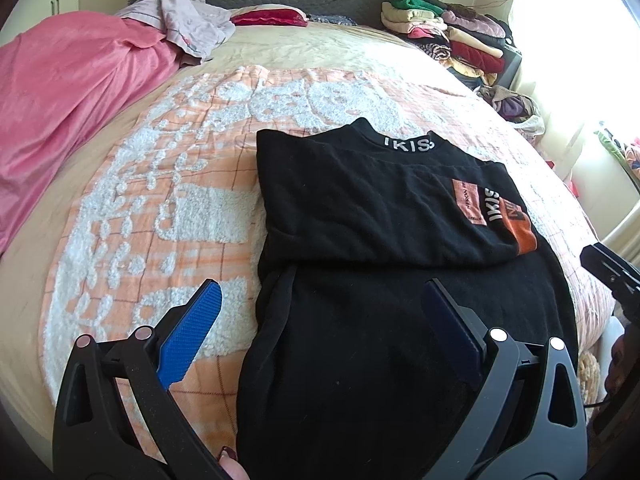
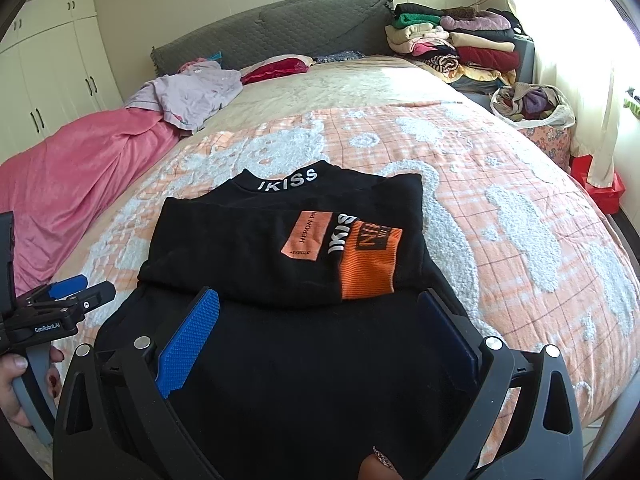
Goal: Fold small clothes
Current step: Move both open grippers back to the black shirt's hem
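Note:
A black sweater (image 1: 360,208) with white lettering on the collar and orange patches lies on the bed, its sleeves folded across the body. In the right wrist view the same sweater (image 2: 288,248) spreads toward me. My left gripper (image 1: 324,292) stands open above the sweater's lower left part, with its blue pads wide apart and nothing between them. My right gripper (image 2: 320,300) is open too, hovering over the sweater's lower middle. The left gripper (image 2: 76,292) also shows at the left edge of the right wrist view, held by a hand (image 2: 16,384).
An orange-and-white fleecy blanket (image 2: 500,216) covers the bed. A pink quilt (image 1: 60,104) lies bunched at the left, with a lilac garment (image 1: 188,24) behind it. Stacked folded clothes (image 2: 460,40) sit at the far right by the headboard, and a bag of clothes (image 2: 532,106) is beside the bed.

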Motion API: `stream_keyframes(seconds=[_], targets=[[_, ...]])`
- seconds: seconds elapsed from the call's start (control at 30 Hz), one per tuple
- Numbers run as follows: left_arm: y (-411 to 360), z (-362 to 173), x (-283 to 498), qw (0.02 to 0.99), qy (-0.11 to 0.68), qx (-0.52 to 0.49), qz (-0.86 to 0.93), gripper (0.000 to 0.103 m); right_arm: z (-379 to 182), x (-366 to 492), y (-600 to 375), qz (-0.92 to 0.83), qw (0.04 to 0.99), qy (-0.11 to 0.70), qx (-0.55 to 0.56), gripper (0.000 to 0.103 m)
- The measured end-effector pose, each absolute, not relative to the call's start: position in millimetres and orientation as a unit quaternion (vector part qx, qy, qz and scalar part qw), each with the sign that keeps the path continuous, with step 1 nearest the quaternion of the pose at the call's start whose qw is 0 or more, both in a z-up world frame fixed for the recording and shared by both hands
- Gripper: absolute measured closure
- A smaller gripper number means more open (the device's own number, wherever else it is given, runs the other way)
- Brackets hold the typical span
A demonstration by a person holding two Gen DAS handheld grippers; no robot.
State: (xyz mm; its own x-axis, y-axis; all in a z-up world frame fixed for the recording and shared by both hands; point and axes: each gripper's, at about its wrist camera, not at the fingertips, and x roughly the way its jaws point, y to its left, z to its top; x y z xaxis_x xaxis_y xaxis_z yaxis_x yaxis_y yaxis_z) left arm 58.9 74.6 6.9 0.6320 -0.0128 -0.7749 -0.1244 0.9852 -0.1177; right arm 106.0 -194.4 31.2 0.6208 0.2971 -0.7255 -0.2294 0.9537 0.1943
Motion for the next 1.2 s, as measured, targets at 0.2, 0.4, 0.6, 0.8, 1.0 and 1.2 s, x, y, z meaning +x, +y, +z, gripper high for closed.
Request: stream_keyframes(seconds=[0.2,0.4,0.6,0.8,1.0,1.2], targets=[[79.3,2.0,49.5,0.898,0.432,-0.080,0.039,0.009,31.0,96.0,-203.7,0.142,0.900,0.410,0.037,0.004],[84.9,-5.9,39.6,0.893,0.441,-0.076,0.046,0.009,22.0,87.0,-213.4,0.132,0.897,0.421,0.030,0.004],[94.0,-15.2,27.9,0.888,0.449,-0.080,0.055,0.009,14.1,77.4,-223.7,0.123,0.893,0.432,0.021,0.004],[103.4,-26.1,15.8,0.881,0.460,-0.088,0.061,0.009,4.7,69.1,-236.4,0.115,0.886,0.448,0.023,0.004],[110.9,-36.2,6.2,0.874,0.473,-0.095,0.066,0.009,-7.4,61.5,-247.1,0.104,0.879,0.466,0.021,0.004],[116.0,-41.4,-3.2,0.869,0.479,-0.110,0.059,0.009,-16.1,55.5,-252.6,0.098,0.873,0.477,0.021,0.004]])
